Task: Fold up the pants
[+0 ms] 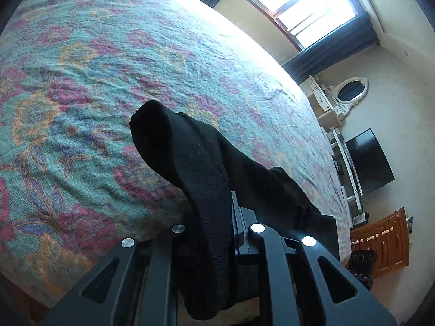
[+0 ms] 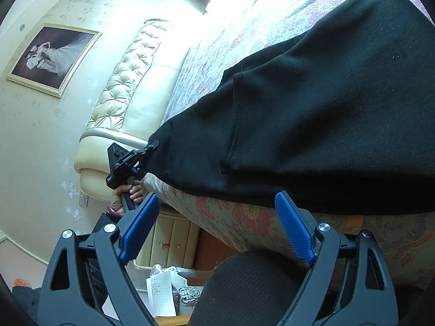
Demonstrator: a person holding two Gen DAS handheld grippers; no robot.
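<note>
Black pants (image 2: 326, 114) lie spread over the floral bedspread (image 2: 244, 220), reaching its near edge. My left gripper (image 2: 153, 145), held by a hand (image 2: 130, 193), is shut on a corner of the pants at the side of the bed. In the left wrist view that pinched cloth, the black pants (image 1: 190, 157), rises from between the jaws of the left gripper (image 1: 214, 212) and drapes back over them, hiding the fingertips. My right gripper (image 2: 217, 212) stands open just short of the pants' near hem, its blue pads (image 2: 293, 231) wide apart with nothing between them.
The bed (image 1: 81, 81) fills most of the left wrist view, with a padded headboard (image 2: 127, 81) and a nightstand (image 2: 168, 241) beside it. A person's knee in dark cloth (image 2: 244, 285) sits under the right gripper. A TV (image 1: 369, 160) and wooden cabinet (image 1: 380, 244) stand beyond the bed.
</note>
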